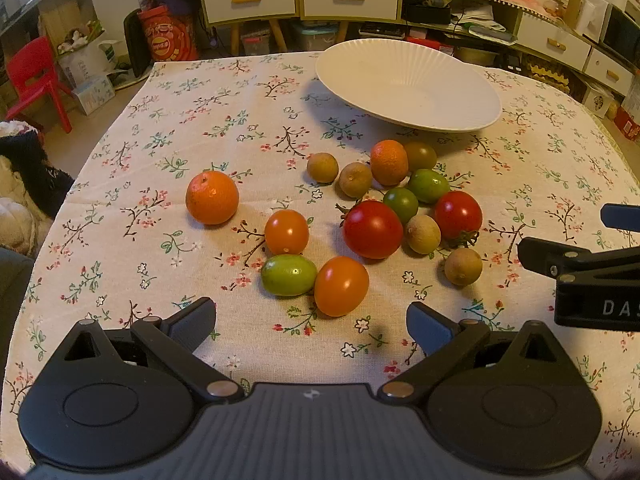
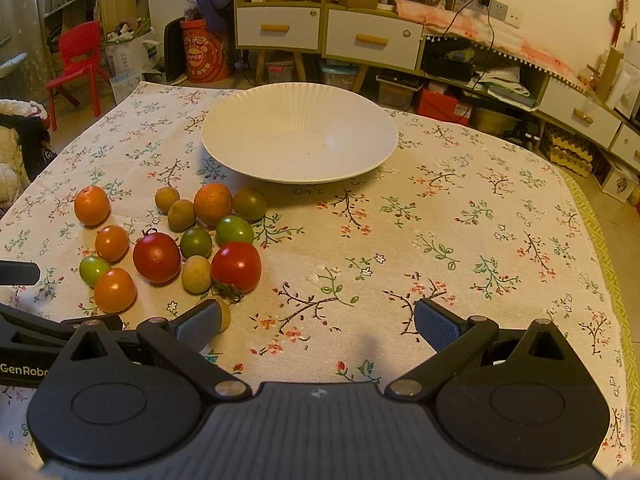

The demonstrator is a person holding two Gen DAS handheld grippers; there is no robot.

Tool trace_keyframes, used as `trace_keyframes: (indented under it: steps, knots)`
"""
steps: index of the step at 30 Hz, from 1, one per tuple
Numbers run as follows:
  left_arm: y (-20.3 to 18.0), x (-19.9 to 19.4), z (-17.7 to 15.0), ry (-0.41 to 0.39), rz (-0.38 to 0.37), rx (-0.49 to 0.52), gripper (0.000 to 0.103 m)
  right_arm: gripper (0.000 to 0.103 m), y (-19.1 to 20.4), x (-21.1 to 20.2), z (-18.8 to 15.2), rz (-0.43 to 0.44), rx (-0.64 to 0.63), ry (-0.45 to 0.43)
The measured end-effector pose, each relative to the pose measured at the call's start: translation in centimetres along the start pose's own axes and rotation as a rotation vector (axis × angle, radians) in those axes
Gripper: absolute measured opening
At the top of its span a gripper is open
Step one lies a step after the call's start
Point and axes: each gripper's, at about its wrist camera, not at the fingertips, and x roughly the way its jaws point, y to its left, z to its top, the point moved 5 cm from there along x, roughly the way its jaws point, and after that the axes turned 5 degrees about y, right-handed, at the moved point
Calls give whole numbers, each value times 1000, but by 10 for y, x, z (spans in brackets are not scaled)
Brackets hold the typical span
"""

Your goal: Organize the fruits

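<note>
Both claws, left (image 1: 311, 322) & right (image 2: 316, 324), gape wide, empty, over worktop (image 2: 460, 240). Fruits (image 1: 372, 229) lie loose (none in plate (image 2: 299, 138)) toward far edge.

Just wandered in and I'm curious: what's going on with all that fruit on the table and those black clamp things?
A person holds a pair of tongs in each hand, set to sort the fruit. The left tongs and right tongs are both open and hold nothing. The small fruits, such as a red tomato and an orange, lie loose on the flowered tablecloth. The white plate behind them has no fruit on it yet, so sorting has not started.
</note>
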Motion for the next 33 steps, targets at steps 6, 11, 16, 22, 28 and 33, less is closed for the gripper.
trace_keyframes:
  steps: [6,11,16,22,28,33]
  knots:
    - [0,0,0,1,-1,-1,99,103,1,0,1,1,-2,0]
    - [3,4,-1,-1,-12,-14,99,103,2,0,0,9,-6,-1]
    - [12,8,-3,-16,-48,-30,99,103,-2,8,-2,34,0,15]
    - [22,14,-4,-5,-105,-57,99,99,-8,16,-4,75,28,30]
    - [22,18,-8,-10,-123,-31,99,90,3,21,-11,160,1,58]
    - [27,25,-11,10,-143,-48,99,81,14,23,-15,209,-38,65]
